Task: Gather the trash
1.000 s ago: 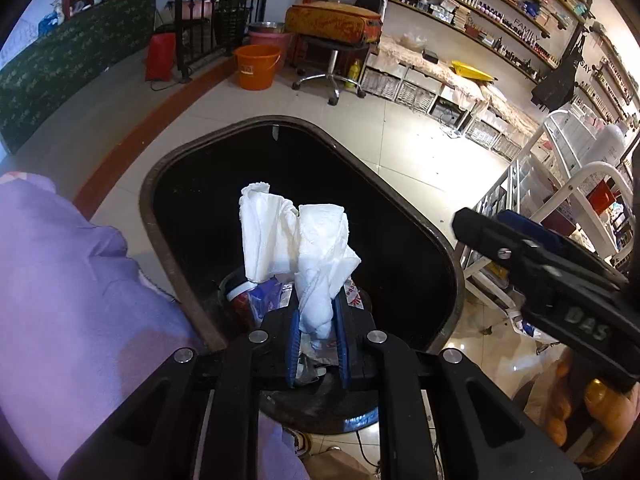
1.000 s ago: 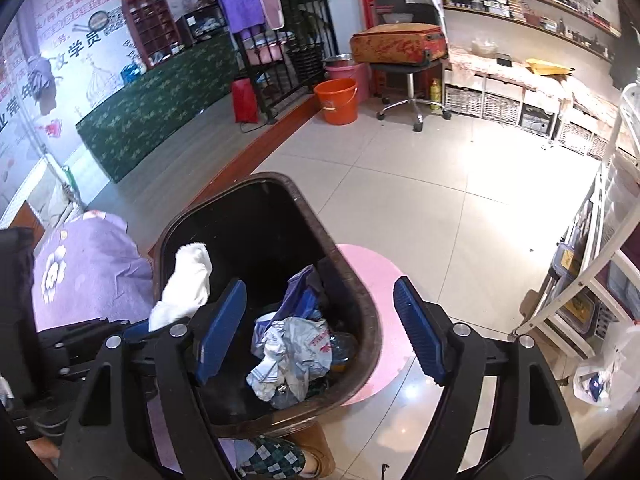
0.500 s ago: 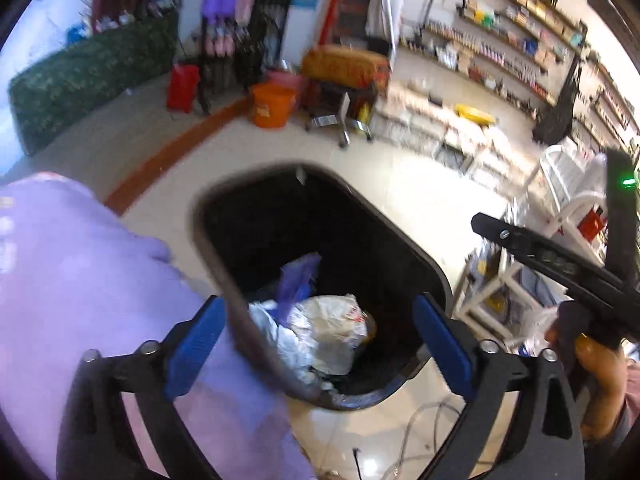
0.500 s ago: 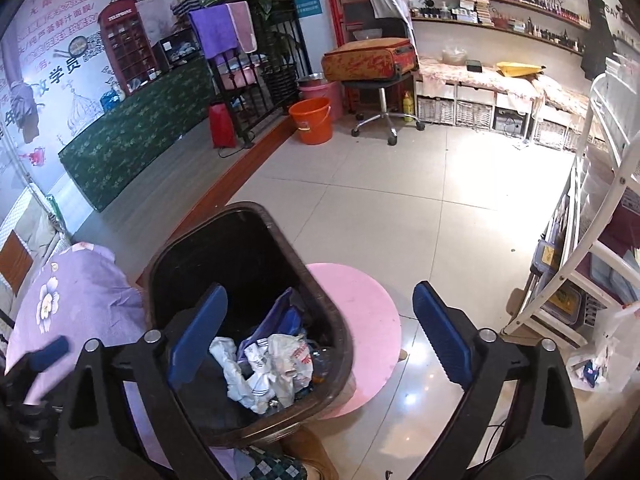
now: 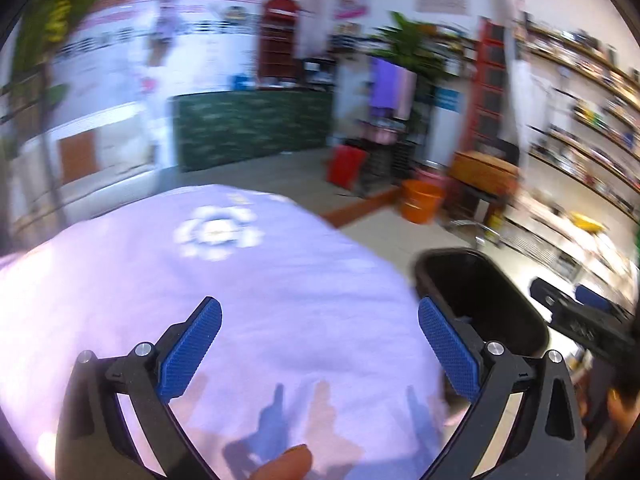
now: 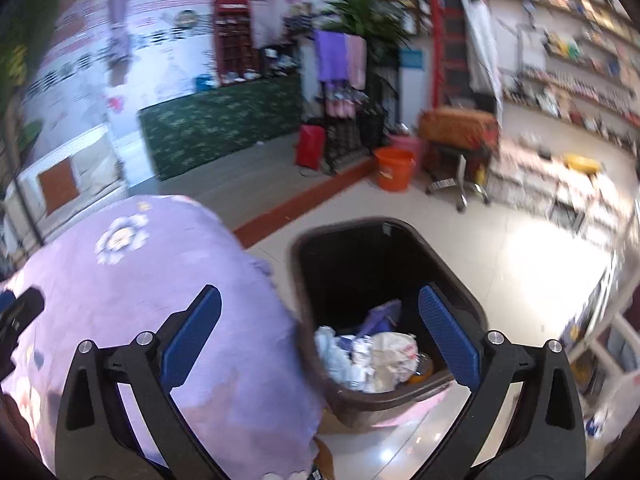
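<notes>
Left gripper (image 5: 320, 344), jaws wide and empty, over lilac cloth (image 5: 240, 280). Right gripper (image 6: 320, 336), jaws opening, empty; trash bin (image 6: 440, 388) with crumpled trash (image 6: 372, 356) at lower centre.

- Trash bin (image 6: 384, 264): dark brown plastic, upright, open top, on floor; its near-right rim sits betw right jaws, by right pad.
- Trash (image 6: 372, 354): crumpled white paper, wrappers, purple-blue scrap, piled at bin bottom, betw jaws.
</notes>
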The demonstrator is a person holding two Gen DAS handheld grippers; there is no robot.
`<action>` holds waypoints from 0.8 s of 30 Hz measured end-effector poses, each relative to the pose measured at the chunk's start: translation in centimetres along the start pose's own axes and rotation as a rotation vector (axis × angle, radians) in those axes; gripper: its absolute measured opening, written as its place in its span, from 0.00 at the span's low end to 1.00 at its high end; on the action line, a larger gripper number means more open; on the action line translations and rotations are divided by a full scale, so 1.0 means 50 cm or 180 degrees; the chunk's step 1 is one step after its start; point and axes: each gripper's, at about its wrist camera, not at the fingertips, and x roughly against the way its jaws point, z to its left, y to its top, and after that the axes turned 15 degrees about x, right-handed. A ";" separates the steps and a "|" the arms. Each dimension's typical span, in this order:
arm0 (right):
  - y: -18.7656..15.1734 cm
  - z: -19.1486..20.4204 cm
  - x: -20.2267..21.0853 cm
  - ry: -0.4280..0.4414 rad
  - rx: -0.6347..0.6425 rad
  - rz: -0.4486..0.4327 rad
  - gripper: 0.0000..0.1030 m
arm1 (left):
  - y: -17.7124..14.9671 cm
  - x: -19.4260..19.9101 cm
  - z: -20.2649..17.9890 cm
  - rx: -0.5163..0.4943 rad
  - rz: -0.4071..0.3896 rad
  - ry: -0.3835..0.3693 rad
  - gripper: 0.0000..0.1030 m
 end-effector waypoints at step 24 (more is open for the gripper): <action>-0.002 0.104 0.188 -0.0188 0.0467 -0.0736 0.95 | -0.011 0.149 0.100 0.0325 -0.0624 0.0507 0.94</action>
